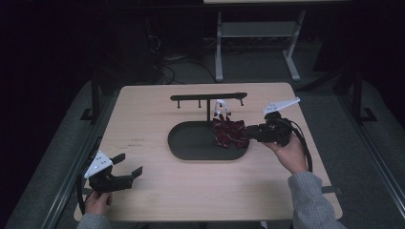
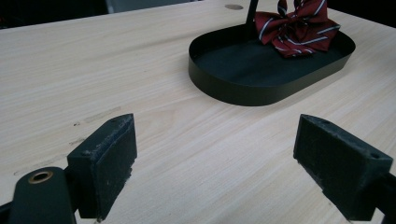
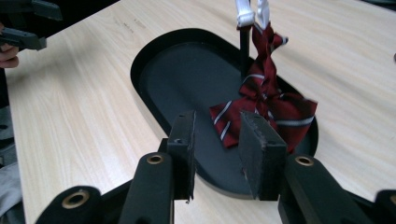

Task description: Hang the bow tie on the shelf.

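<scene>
— On the table's right half, what is your right gripper doing?
— You are pointing it leftward at the red striped bow tie, which is lying in the right end of the black oval tray. Its jaws are standing partly apart with a narrow gap, gripping nothing; in the right gripper view the bow tie is sitting just beyond the tips.
— And the tie's strap?
— It is running up to a white clip hanging by the black stand's post.
— What about your left gripper?
— You are holding it near the table's front-left corner, well apart from the tray, with its jaws spread wide and nothing between them. In the left gripper view the pads are hovering over bare wood.
</scene>
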